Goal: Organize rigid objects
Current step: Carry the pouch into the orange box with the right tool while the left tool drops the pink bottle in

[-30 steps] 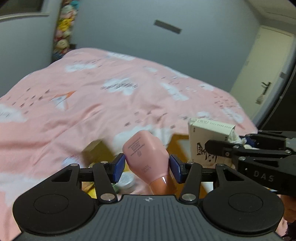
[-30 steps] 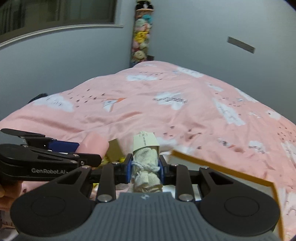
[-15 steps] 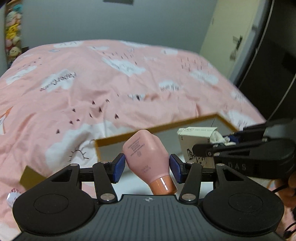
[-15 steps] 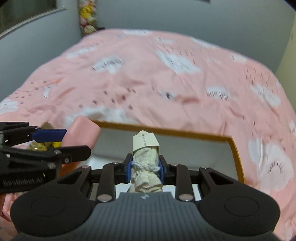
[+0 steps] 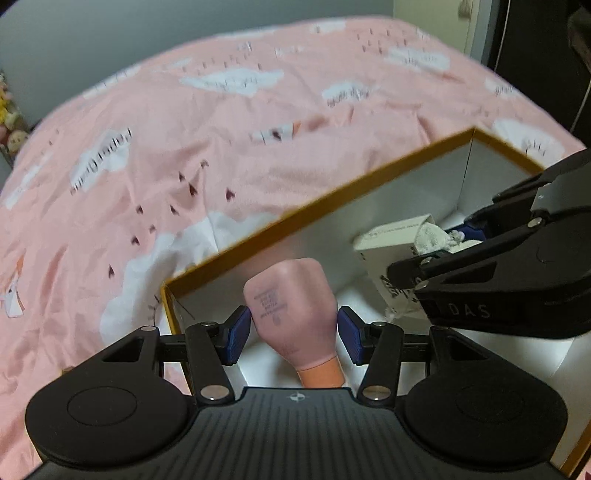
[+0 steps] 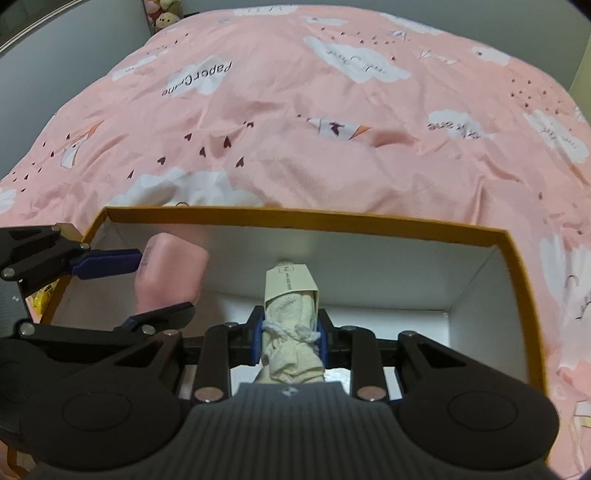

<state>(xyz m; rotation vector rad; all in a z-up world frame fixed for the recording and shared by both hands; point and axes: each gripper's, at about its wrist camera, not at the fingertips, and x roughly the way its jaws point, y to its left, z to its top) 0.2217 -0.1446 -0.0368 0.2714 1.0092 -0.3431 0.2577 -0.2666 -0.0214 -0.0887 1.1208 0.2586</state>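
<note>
My left gripper (image 5: 294,334) is shut on a pink bottle (image 5: 293,314), held bottom-forward over the left end of an open box (image 5: 332,195) with an orange rim and white inside. My right gripper (image 6: 289,338) is shut on a cream rolled towel tied with string in a paper sleeve (image 6: 290,295), held inside the box (image 6: 295,218) near its far wall. The pink bottle (image 6: 168,277) and the left gripper (image 6: 129,288) show at the left of the right wrist view. The towel pack (image 5: 399,254) and the right gripper (image 5: 448,254) show at the right of the left wrist view.
The box lies on a bed with a pink cloud-print cover (image 6: 295,110). Yellow items (image 6: 42,297) lie just outside the box's left wall. Plush toys (image 6: 164,14) stand by the grey wall at the far corner. A dark doorway (image 5: 535,55) is at the right.
Both grippers have swung right and down from over the bed cover into the open box, each keeping its hold. The box now fills the lower part of both views.
</note>
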